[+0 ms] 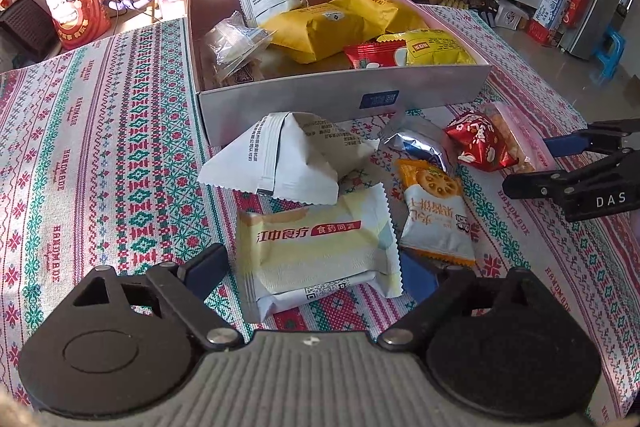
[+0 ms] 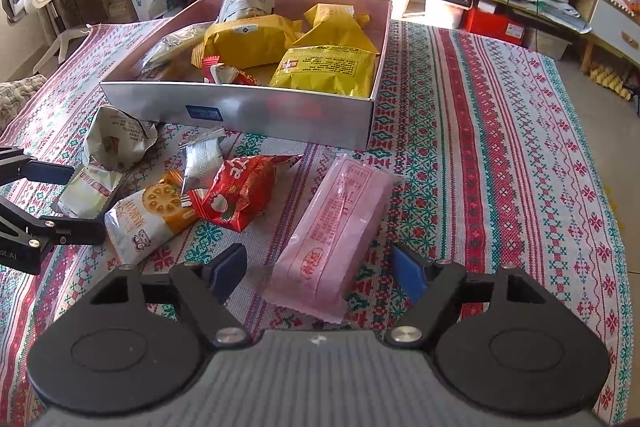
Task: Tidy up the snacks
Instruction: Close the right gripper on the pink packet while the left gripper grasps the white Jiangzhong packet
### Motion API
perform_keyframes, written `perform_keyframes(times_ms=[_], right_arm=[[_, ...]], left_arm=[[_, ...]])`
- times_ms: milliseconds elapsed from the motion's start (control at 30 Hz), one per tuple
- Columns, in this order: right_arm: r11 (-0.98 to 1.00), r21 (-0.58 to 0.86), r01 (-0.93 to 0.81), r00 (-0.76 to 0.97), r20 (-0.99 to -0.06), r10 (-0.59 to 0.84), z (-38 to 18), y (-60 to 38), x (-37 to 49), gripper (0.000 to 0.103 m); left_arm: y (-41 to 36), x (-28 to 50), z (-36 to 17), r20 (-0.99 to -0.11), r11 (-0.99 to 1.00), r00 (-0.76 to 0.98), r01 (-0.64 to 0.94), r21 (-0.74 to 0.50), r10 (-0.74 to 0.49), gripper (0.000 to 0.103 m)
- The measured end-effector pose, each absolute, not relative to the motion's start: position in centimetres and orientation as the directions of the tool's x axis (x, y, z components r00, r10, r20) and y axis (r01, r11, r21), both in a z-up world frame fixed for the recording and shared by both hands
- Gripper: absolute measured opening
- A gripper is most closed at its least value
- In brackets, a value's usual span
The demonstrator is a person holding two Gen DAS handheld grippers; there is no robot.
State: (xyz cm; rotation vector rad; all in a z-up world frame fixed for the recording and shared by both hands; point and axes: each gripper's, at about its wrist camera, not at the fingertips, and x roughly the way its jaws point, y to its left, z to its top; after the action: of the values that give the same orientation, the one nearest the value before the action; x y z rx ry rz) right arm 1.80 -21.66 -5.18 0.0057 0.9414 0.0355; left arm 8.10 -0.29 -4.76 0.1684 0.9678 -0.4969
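Observation:
A silver cardboard box [image 1: 340, 99] [image 2: 240, 115] holds yellow, red and clear snack packs. Loose snacks lie on the cloth before it. My left gripper [image 1: 316, 273] is open, its fingers on either side of a pale yellow pack [image 1: 316, 251] [image 2: 86, 197]. Beyond lie a white folded pack [image 1: 280, 159], an orange cracker pack [image 1: 436, 211] [image 2: 152, 215], a silver pack [image 1: 416, 143] and a red pack [image 1: 478, 143] [image 2: 240, 191]. My right gripper [image 2: 320, 273] is open, its fingers on either side of a pink pack [image 2: 336, 227], seemingly not touching it.
The table carries a patterned red, green and white cloth [image 2: 500, 147]. Its right edge [image 2: 600, 163] drops to the floor. Cabinets and clutter stand beyond the far edge. The right gripper shows in the left wrist view [image 1: 576, 163]; the left one in the right wrist view [image 2: 76, 195].

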Motion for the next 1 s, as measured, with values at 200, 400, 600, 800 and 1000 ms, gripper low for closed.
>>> perform_keyframes(times_ms=[200, 400, 600, 800, 1000], right_arm=[[1.000, 0.011, -0.016, 0.593, -0.805, 0.019, -5.4, -21.7, 2.4, 0.068], [1.000, 0.008, -0.015, 0.599, -0.800, 0.016, -5.3, -21.8, 2.5, 0.052], [0.999, -0.007, -0.039, 0.603, -0.798, 0.018, -5.0, -21.5, 2.4, 0.030], [0.998, -0.044, -0.052, 0.608, -0.794, -0.003, -4.8, -21.1, 2.3, 0.029], [0.997, -0.053, -0.055, 0.629, -0.777, -0.007, -3.9, -21.0, 2.1, 0.029]], left_arm=[[-0.3, 8.2, -4.6, -0.823, 0.889, 0.475, 0.453, -0.074, -0.311, 0.087], [-0.6, 8.0, -4.4, -0.823, 0.894, 0.484, 0.443, -0.062, -0.297, 0.079], [-0.9, 7.8, -4.3, -0.825, 0.893, 0.486, 0.448, -0.049, -0.289, 0.073], [-1.2, 7.8, -4.2, -0.828, 0.889, 0.486, 0.456, -0.032, -0.280, 0.071], [-1.1, 7.5, -3.9, -0.836, 0.887, 0.469, 0.461, -0.044, -0.285, 0.070]])
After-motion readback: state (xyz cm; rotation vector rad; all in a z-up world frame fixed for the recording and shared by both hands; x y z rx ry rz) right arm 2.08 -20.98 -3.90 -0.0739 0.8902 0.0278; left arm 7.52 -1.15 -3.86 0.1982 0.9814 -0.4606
